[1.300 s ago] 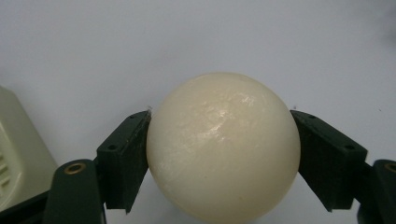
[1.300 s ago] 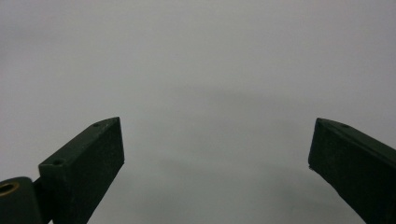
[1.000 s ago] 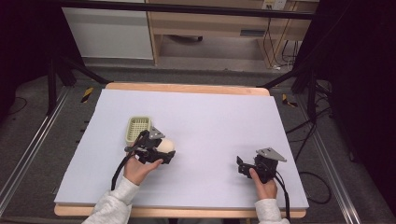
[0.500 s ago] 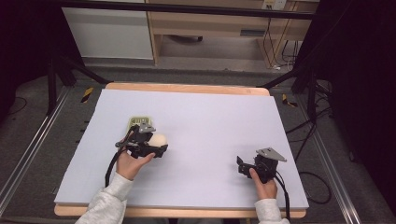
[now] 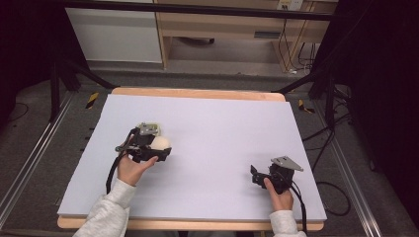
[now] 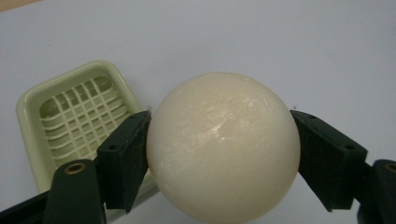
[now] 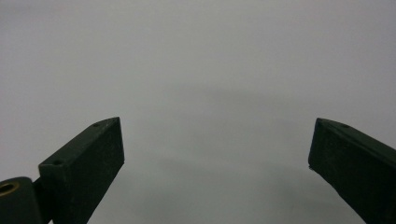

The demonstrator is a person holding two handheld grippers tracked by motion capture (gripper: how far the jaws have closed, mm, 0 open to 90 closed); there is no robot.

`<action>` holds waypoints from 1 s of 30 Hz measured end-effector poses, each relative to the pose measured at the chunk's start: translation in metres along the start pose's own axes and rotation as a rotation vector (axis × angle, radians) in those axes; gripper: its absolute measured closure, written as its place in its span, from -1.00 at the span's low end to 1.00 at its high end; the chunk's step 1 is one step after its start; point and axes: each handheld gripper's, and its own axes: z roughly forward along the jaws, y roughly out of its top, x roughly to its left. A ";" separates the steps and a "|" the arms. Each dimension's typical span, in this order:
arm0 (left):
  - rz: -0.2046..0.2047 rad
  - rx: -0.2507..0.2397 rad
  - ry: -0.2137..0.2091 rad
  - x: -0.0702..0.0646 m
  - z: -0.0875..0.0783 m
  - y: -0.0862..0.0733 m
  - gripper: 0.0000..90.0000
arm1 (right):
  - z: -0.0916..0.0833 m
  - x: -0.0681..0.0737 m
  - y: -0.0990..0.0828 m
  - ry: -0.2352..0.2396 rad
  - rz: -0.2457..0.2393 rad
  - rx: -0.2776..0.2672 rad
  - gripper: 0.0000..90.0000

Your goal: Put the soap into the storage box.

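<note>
Left gripper (image 5: 160, 146) sits over the left half of the desk (image 5: 222, 128), roughly midway between the near and far edges, held by the person's left hand (image 5: 132, 168). In the left gripper view its two black jaws are clamped on a cream-white ball (image 6: 223, 149), one pad on each side at about the ball's widest line. The ball surface is smooth and slightly glossy, with faint scuff marks.

Pale green soap tray (image 6: 70, 121) with a slotted grid floor lies on the desk just beyond and to the left of the ball in the left gripper view. In the high view the tray (image 5: 153, 127) is mostly covered by the gripper body; only a bit of rim shows. Whether the ball touches the tray cannot be told; the ball appears beside it, not inside it.

Right gripper (image 5: 254, 175) is near the right near corner of the desk, held by the right hand (image 5: 277, 193). Its jaws stand wide apart with nothing between them, over bare pale desk surface.
</note>
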 end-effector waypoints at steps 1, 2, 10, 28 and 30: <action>-0.002 -0.001 0.007 0.002 -0.001 0.002 -0.47 | 0.000 0.000 0.000 0.001 0.001 0.000 -0.91; -0.001 0.001 0.011 0.004 -0.001 0.003 -0.47 | 0.000 0.000 0.000 0.000 0.001 0.000 -0.91; -0.020 0.010 0.034 0.014 0.001 0.003 -0.46 | 0.000 0.000 0.000 -0.002 0.001 -0.001 -0.91; -0.070 0.017 0.067 0.034 0.009 0.002 -0.46 | 0.000 0.000 0.000 0.000 0.002 -0.001 -0.91; -0.073 0.019 0.069 0.035 0.009 0.002 -0.47 | 0.000 0.000 0.000 -0.001 0.002 -0.001 -0.91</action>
